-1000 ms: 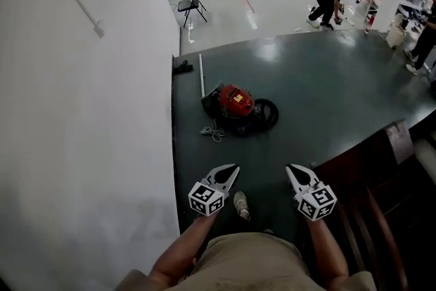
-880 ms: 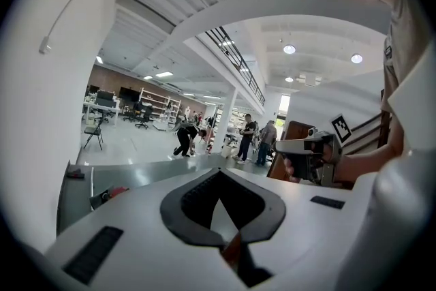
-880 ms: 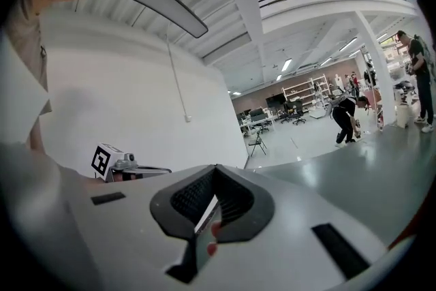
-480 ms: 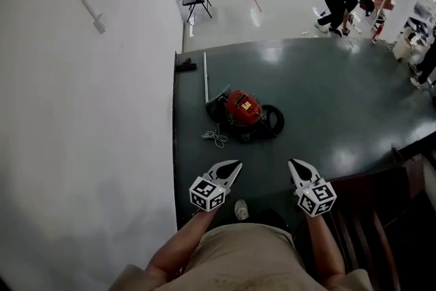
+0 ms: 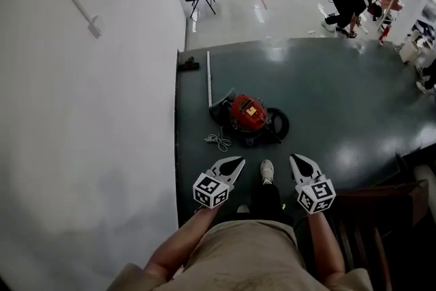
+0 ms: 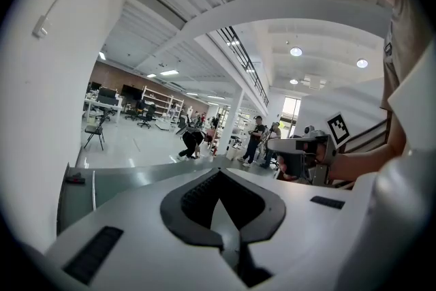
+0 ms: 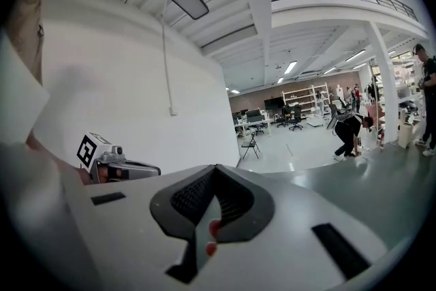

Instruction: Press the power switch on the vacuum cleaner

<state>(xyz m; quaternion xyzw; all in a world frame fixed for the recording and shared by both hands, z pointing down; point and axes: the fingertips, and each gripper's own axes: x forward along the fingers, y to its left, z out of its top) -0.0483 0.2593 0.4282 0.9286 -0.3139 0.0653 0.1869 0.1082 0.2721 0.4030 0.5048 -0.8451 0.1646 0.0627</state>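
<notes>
Looking down, we see the red vacuum cleaner (image 5: 248, 114) on the dark floor (image 5: 334, 92) at twelve o'clock, well apart from our claws. Our left gripper (image 5: 231, 162) and right gripper (image 5: 298, 160) are both pressed together, pinching nothing.

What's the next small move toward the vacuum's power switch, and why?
Probably step closer and lower the right gripper toward the red vacuum cleaner. It sits on the dark floor ahead, untouched by that or the left gripper, both shut; its switch can't be made out from here.
</notes>
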